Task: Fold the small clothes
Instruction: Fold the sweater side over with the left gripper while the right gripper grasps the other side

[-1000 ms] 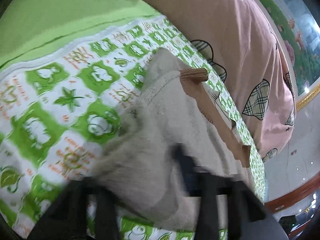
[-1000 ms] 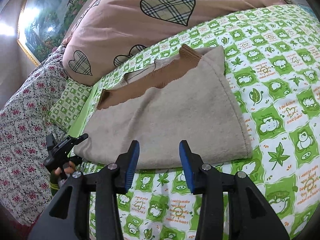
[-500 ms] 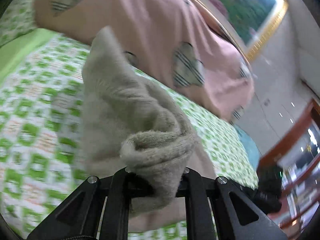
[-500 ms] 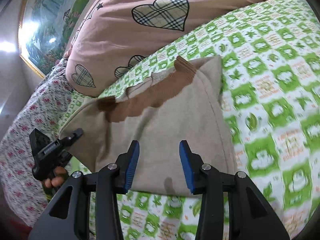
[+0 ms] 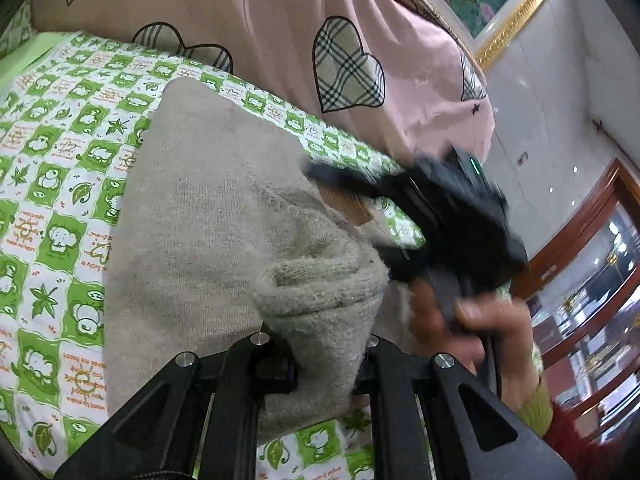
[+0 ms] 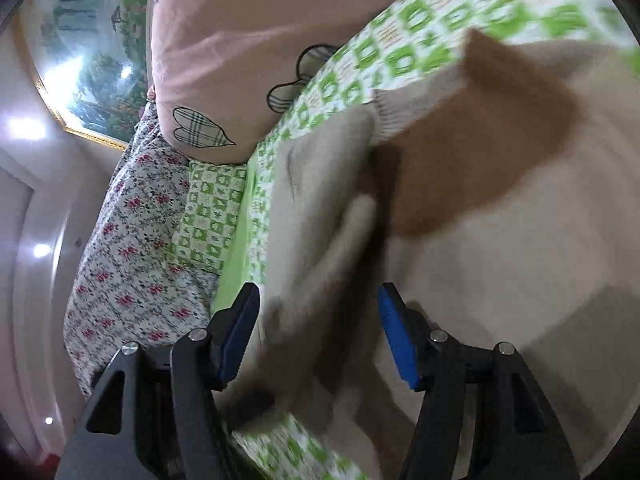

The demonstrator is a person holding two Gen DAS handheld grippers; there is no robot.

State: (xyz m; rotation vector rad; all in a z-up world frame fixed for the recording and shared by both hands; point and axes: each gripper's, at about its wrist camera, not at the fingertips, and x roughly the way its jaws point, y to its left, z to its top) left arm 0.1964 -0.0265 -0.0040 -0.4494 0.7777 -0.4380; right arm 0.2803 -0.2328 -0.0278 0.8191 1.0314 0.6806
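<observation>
Here, our left gripper (image 5: 326,356) pinches a bunched fold of the beige sweater (image 5: 200,224), which hides its tips. Our right gripper (image 6: 318,320) is spread wide over the blurry sweater on the green sheet (image 5: 60,140). Behind lies a pink blanket (image 5: 280,20).

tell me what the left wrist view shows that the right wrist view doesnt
Left wrist only: the left tongs shut on a bunched beige sweater edge, and the person's right hand holding the other tool. Right wrist only: the open right tongs, the sweater's brown trim, a floral quilt. Both: the sweater, green patterned sheet, pink heart quilt.
</observation>
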